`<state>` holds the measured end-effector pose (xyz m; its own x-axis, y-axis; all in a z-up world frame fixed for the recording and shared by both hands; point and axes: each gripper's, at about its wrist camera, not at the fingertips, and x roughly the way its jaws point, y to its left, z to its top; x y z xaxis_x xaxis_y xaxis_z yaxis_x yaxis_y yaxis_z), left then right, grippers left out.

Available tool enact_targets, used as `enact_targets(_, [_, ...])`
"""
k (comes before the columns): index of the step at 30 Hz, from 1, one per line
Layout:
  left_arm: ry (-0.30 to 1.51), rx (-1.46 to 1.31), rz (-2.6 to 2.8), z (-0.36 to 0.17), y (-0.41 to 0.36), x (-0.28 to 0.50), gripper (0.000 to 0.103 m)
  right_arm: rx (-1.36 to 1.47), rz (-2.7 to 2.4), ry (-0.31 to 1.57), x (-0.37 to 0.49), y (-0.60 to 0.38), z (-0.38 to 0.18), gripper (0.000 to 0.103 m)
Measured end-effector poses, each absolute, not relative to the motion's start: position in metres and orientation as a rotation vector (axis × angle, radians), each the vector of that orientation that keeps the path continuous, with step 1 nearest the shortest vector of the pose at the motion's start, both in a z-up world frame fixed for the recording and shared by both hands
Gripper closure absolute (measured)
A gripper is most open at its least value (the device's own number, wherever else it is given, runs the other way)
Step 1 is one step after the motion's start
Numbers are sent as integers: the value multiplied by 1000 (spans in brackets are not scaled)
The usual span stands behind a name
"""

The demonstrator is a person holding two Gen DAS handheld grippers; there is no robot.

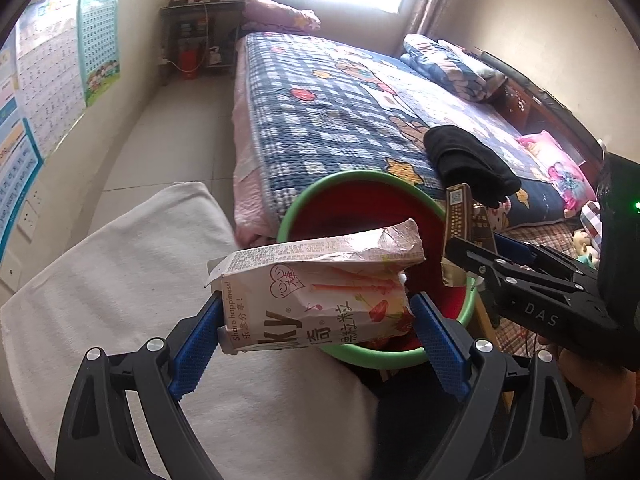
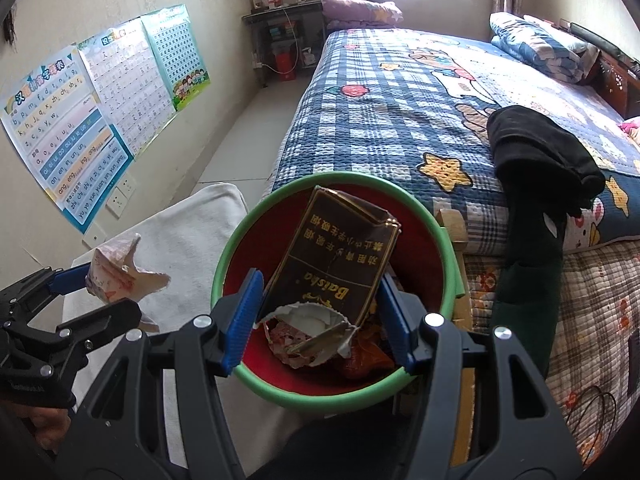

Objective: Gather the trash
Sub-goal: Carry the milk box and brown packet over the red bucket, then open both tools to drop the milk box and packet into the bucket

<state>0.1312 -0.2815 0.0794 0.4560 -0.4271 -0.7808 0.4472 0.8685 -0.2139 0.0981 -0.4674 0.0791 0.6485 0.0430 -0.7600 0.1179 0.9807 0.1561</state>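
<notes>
My left gripper (image 1: 316,316) is shut on a crumpled pink-and-white drink carton (image 1: 320,288), held at the near-left rim of a red bin with a green rim (image 1: 298,208). My right gripper (image 2: 320,312) is shut on a torn brown cigarette pack (image 2: 340,256), held over the bin (image 2: 224,256), which holds some wrappers (image 2: 360,356). The pack (image 1: 460,216) and right gripper (image 1: 476,258) show in the left wrist view. The carton (image 2: 120,276) and left gripper (image 2: 104,292) show at the left of the right wrist view.
A bed with a blue plaid quilt (image 2: 400,112) runs along the right, with black clothing (image 2: 536,148) at its edge. A white cloth-covered surface (image 1: 132,292) lies left of the bin. Posters (image 2: 80,120) hang on the left wall. A shelf (image 2: 284,36) stands at the back.
</notes>
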Motion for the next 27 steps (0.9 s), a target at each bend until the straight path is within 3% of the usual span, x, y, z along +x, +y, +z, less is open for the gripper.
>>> enact_targets(27, [1009, 47, -692, 98, -330, 158, 16, 339, 3, 856, 92, -526, 67, 47])
